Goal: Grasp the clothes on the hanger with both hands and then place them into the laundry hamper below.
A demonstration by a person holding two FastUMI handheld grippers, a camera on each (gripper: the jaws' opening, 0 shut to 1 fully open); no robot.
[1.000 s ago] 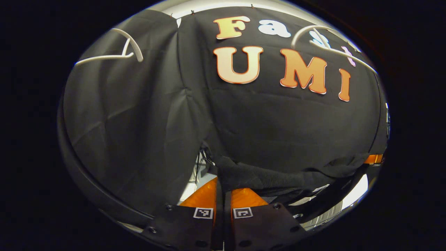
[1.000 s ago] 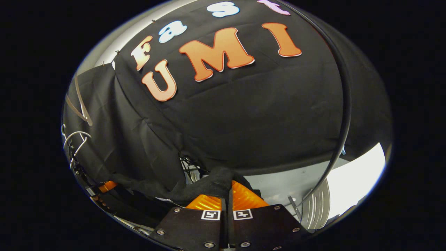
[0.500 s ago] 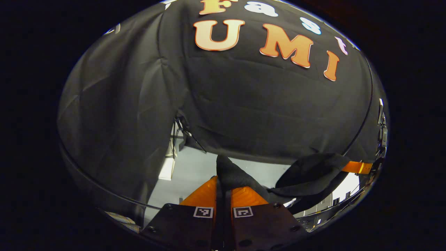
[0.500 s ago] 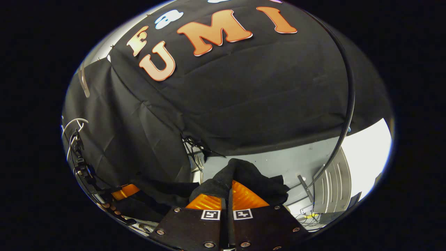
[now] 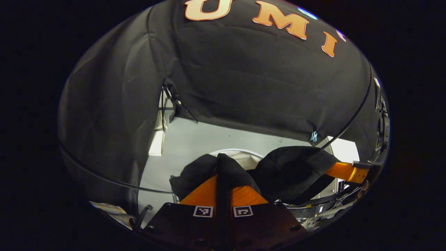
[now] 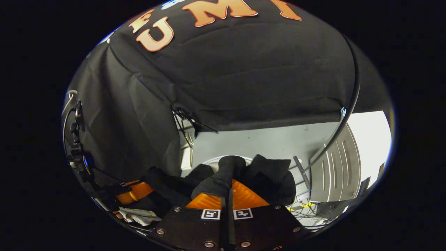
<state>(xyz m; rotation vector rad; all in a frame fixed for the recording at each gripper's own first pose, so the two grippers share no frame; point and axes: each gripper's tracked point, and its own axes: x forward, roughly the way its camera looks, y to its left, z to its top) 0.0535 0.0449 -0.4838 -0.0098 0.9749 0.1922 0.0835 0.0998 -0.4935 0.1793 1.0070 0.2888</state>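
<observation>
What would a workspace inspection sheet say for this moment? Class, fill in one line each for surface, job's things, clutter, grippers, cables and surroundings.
Surface: pale grey floor, bare near the wall.
Job's things: black cloth garment bunched between both grippers, above the white round hamper rim.
Clutter: crumpled grey rag low in the right gripper view.
Grippers: left hand-held gripper and right hand-held gripper each shut on the garment.
Cables: thin black cable arcs down the wall.
Surroundings: black cloth booth wall; ribbed grey panel.
</observation>
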